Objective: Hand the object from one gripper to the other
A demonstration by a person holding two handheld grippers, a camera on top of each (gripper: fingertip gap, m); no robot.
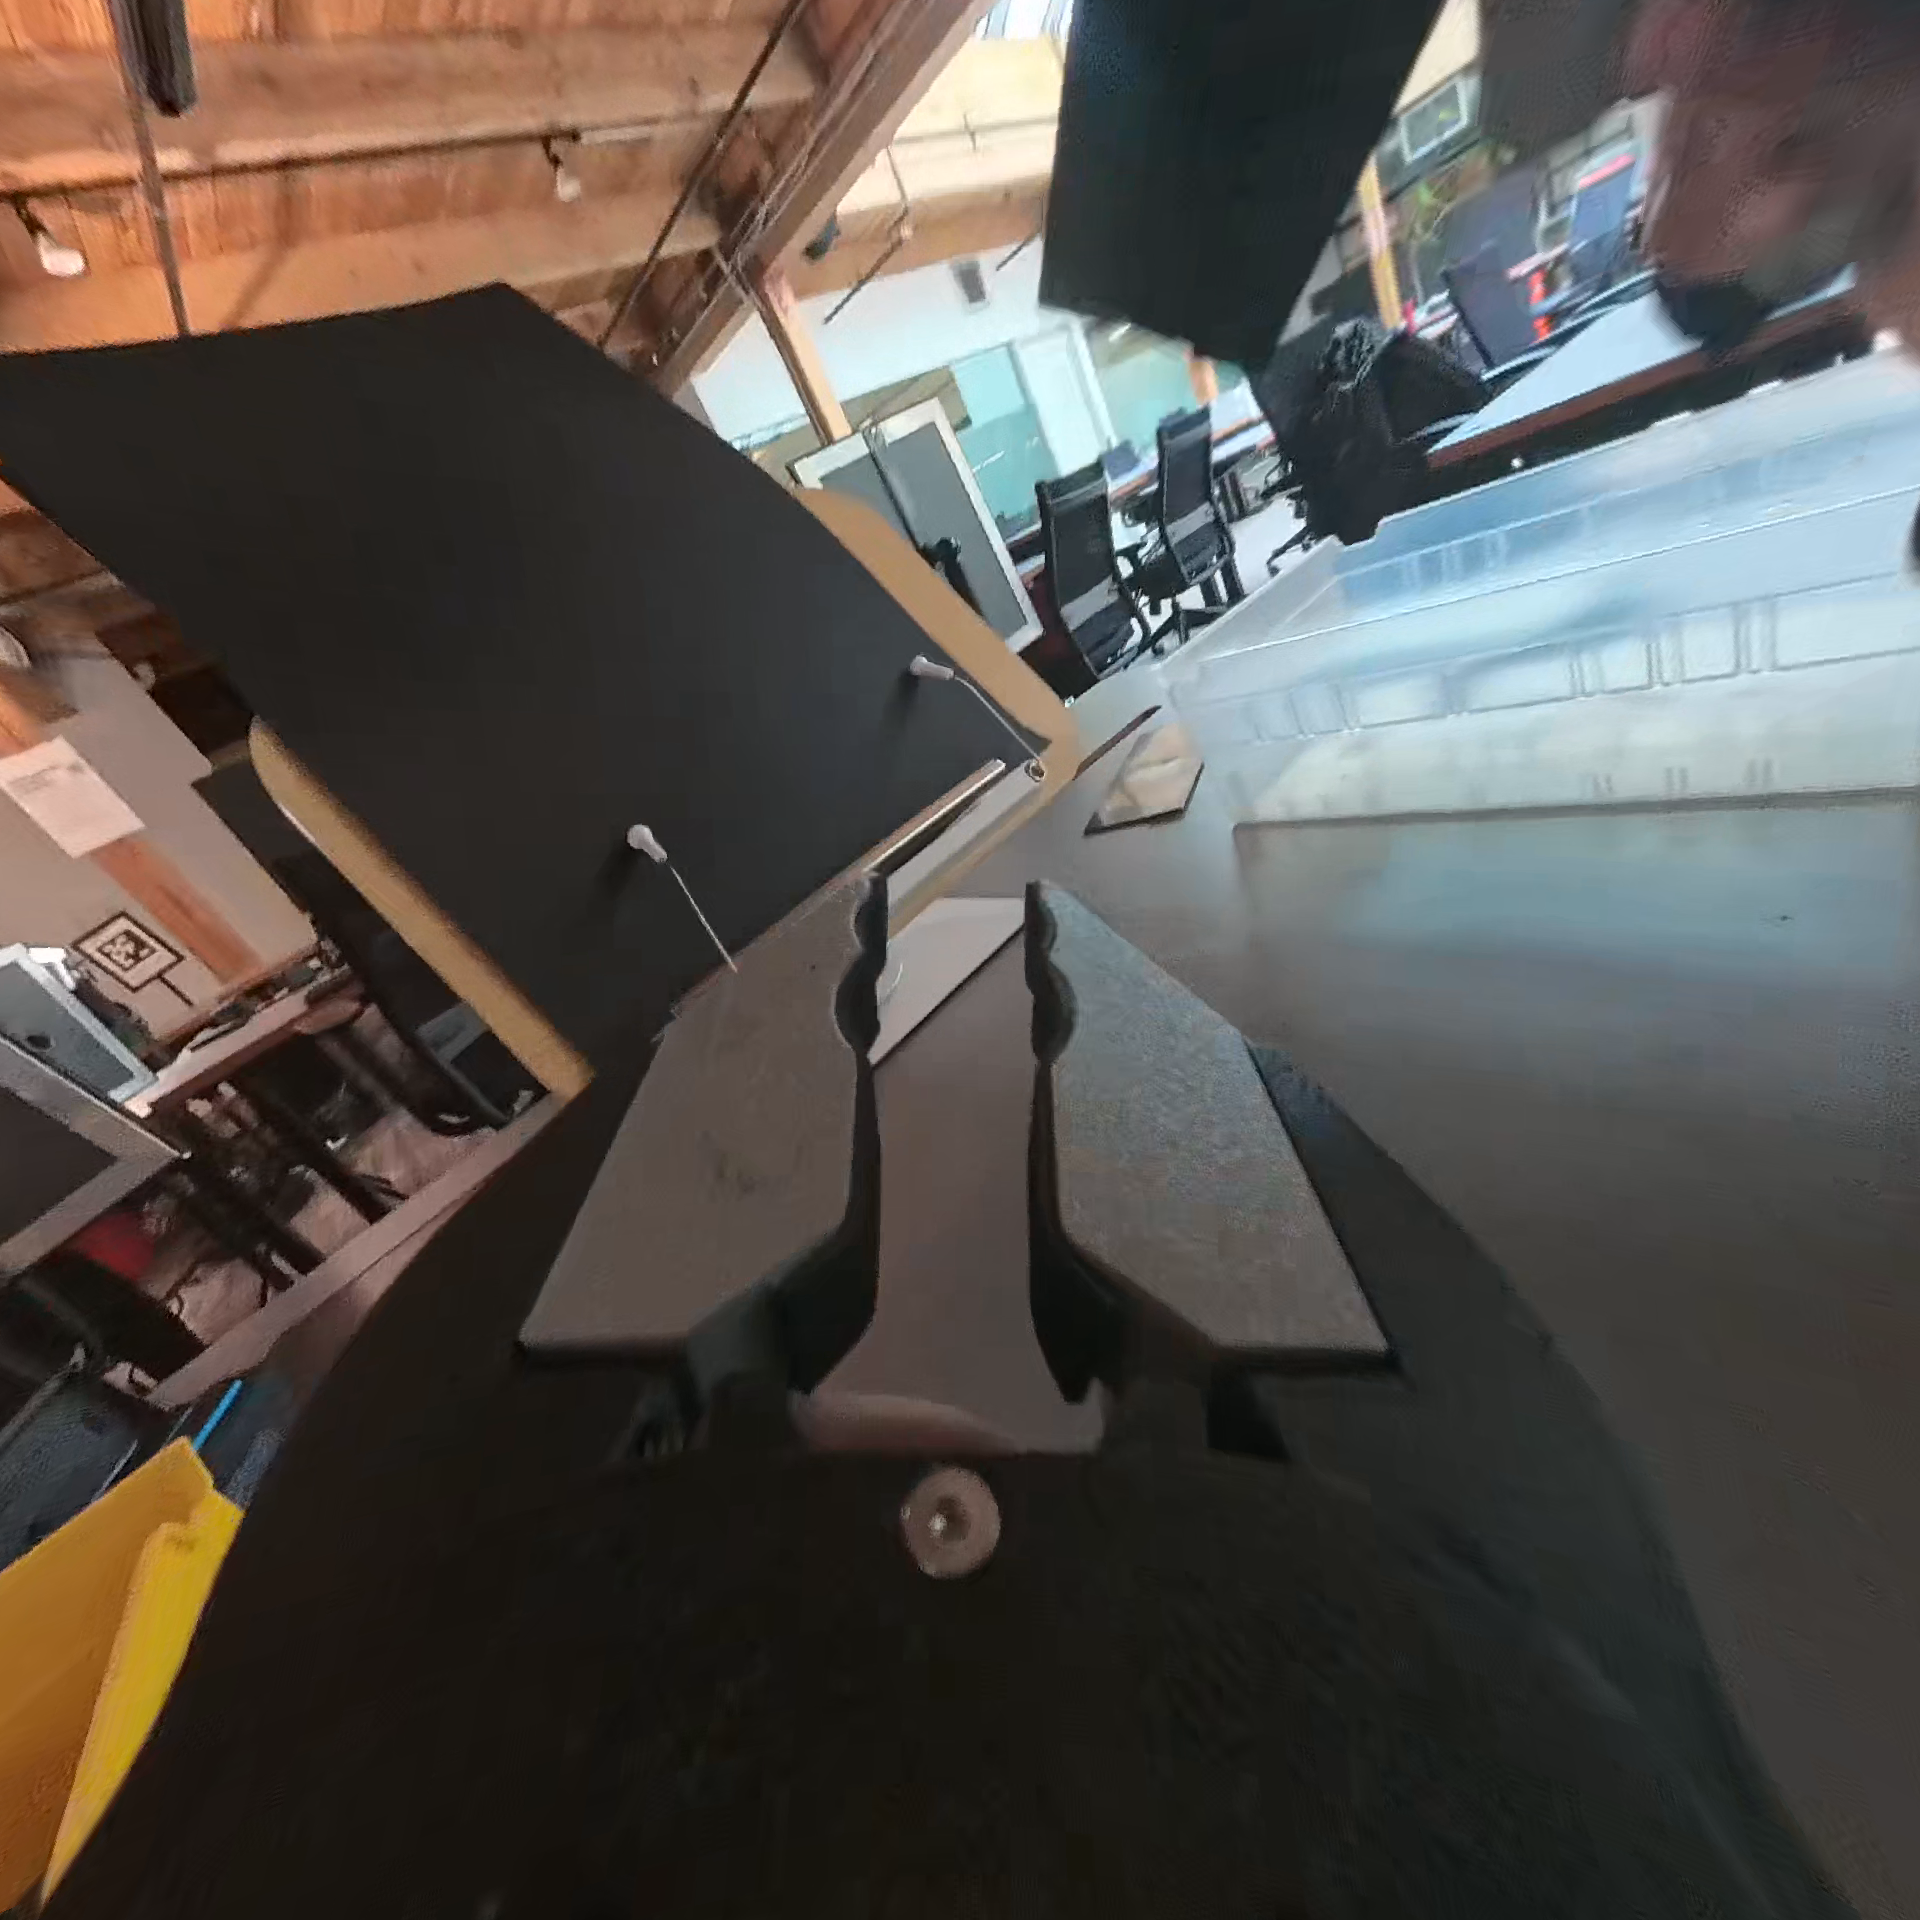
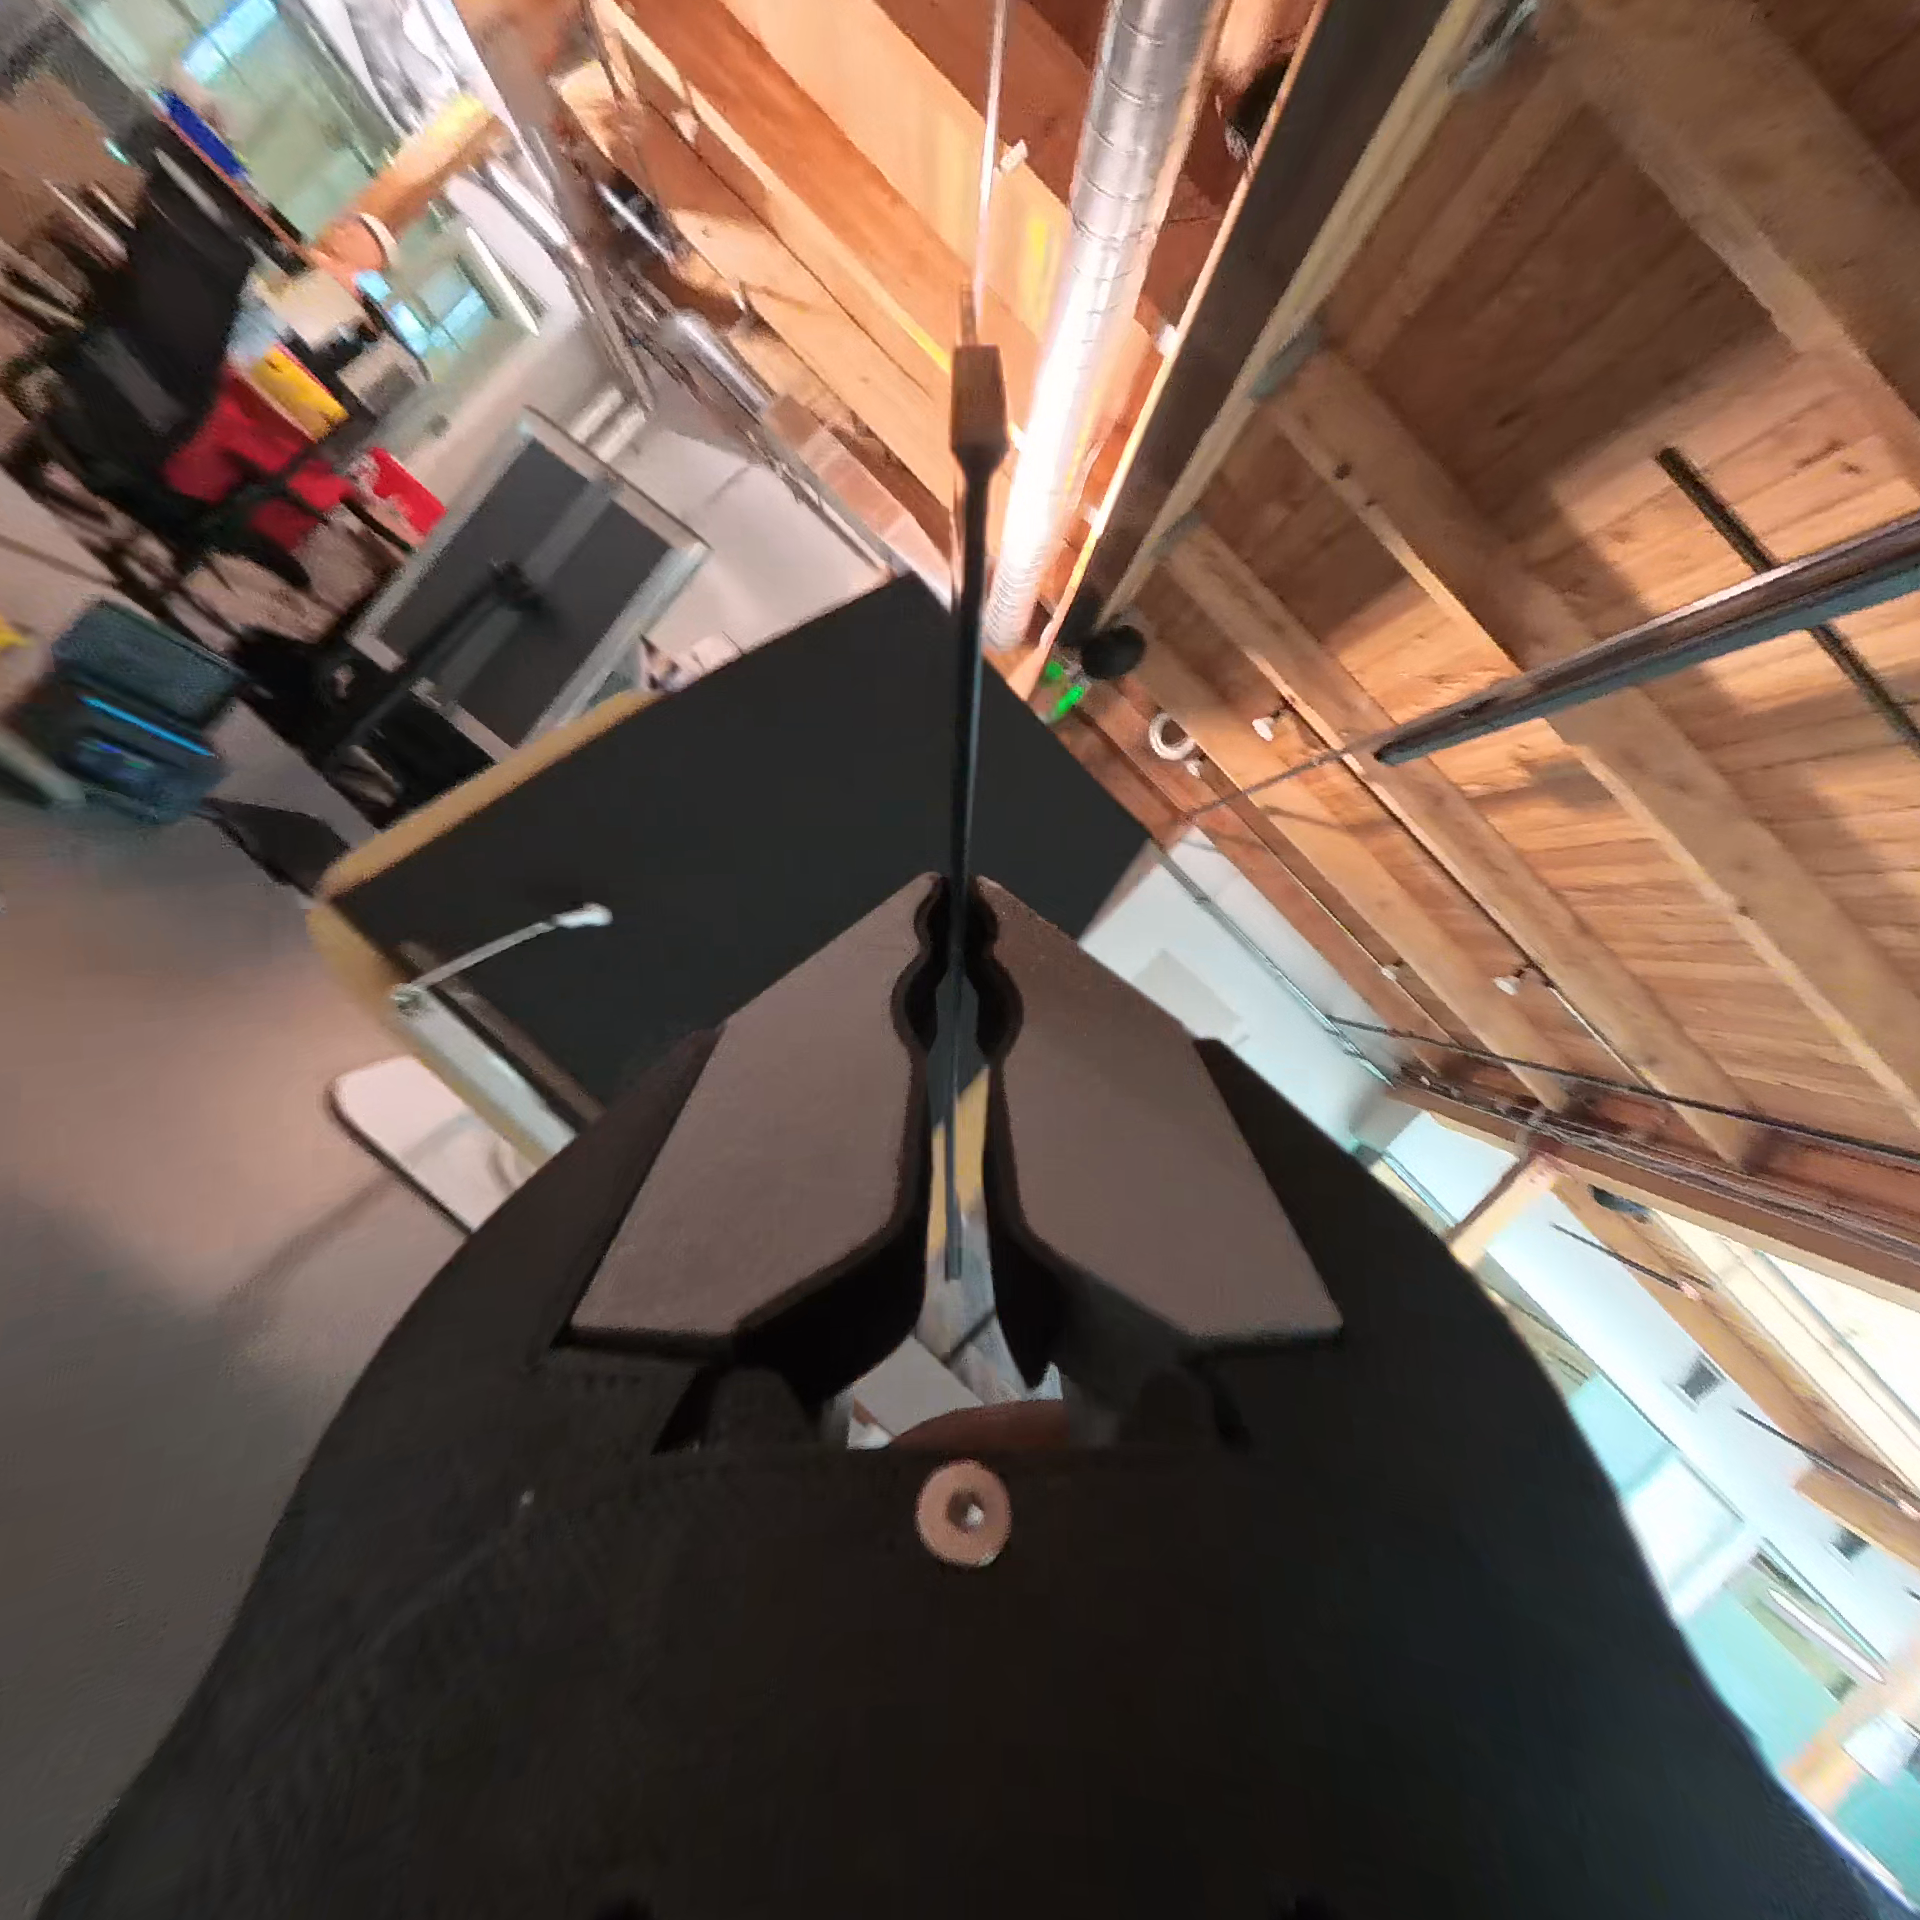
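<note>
Right gripper (image 2: 961,914) is clamping down on a thin black rod (image 2: 974,675), which is sticking straight out past its tips. Left gripper (image 1: 951,914) is sitting open, nothing between its fingers.

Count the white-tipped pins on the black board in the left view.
2. One pin stands near the board's lower edge, the other farther right near its corner. More may be hidden.
</note>
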